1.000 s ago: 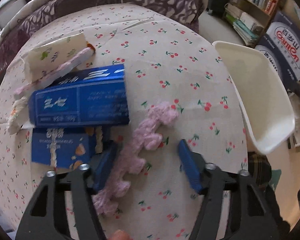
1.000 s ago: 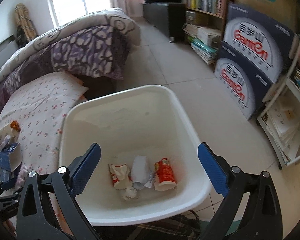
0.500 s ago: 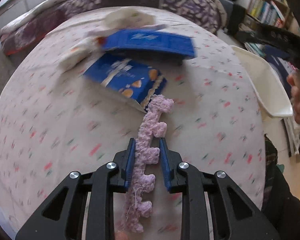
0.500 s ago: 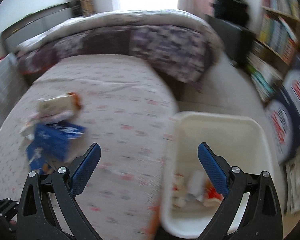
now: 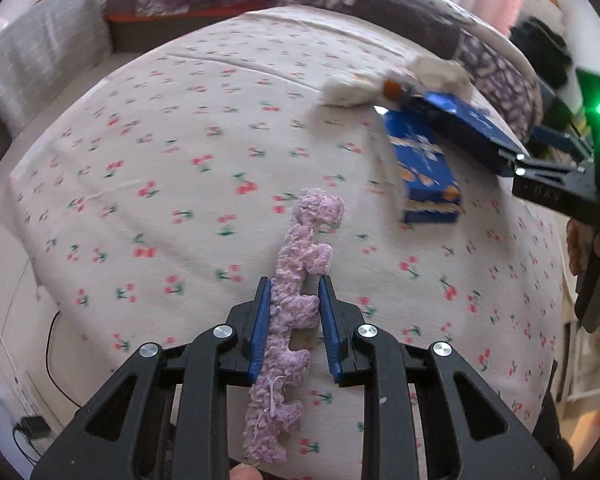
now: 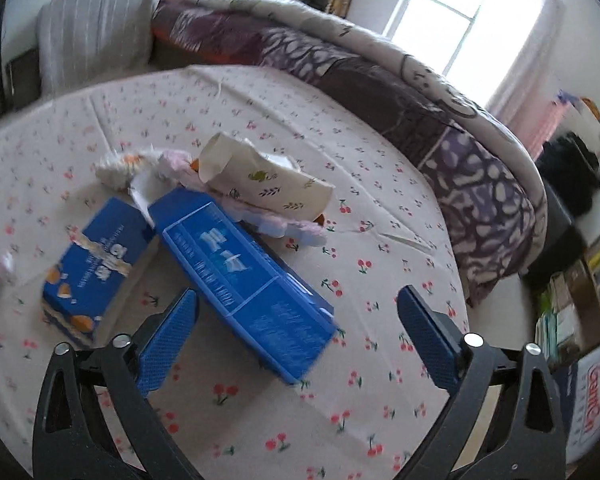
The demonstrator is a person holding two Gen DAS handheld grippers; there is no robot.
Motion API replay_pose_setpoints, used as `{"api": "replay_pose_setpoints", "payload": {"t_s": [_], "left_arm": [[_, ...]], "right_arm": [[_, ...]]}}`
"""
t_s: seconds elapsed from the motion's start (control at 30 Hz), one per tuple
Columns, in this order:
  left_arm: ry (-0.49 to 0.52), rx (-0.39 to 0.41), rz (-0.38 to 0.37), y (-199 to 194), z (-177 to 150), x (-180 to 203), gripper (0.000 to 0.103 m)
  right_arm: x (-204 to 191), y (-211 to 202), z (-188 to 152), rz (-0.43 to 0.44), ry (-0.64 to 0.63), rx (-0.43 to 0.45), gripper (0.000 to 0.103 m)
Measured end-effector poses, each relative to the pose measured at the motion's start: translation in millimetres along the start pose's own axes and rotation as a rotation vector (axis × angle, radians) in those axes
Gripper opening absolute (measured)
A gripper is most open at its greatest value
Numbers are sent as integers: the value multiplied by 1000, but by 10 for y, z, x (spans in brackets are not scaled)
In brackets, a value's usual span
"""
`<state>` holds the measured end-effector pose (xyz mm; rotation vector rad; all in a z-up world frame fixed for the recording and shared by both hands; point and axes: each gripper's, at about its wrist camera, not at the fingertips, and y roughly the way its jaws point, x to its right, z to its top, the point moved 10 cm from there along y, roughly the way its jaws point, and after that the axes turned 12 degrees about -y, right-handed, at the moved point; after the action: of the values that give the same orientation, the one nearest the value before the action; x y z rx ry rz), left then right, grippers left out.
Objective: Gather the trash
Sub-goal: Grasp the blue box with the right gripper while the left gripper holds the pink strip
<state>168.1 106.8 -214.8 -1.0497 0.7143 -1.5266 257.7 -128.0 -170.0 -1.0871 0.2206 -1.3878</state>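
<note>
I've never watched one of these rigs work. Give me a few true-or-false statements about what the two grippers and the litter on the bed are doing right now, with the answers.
1. The left gripper is closed on the pink fuzzy strip. True.
2. The right gripper is clamped on the long blue box. False: its jaws stand wide open, with the box lying between them.
3. A white floral paper wrapper lies beyond the long blue box. True.
4. The bedsheet is plain white. False: it carries a small cherry print.
5. The smaller blue box sits inside a bin. False: it lies on the sheet.
</note>
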Motion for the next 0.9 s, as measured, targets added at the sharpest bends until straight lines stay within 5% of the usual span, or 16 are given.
{"api": "replay_pose_setpoints", "payload": {"t_s": [0.07, 0.2, 0.27, 0.53, 0.9], "left_arm": [[-30, 12, 1, -28, 35, -71, 24], [-95, 35, -11, -72, 134, -159, 24], [-146, 50, -22, -97, 211, -196, 24], [-308, 137, -19, -285, 494, -397, 24], [-333, 260, 17, -607, 658, -358, 25]], "right_arm": [[-33, 70, 42, 8, -20, -7, 85], [-154, 176, 41, 73, -44, -31, 49], [-214, 136, 43, 105, -30, -23, 41], [-265, -209, 138, 211, 168, 68, 25], [-226, -685, 177, 196, 333, 170, 21]]}}
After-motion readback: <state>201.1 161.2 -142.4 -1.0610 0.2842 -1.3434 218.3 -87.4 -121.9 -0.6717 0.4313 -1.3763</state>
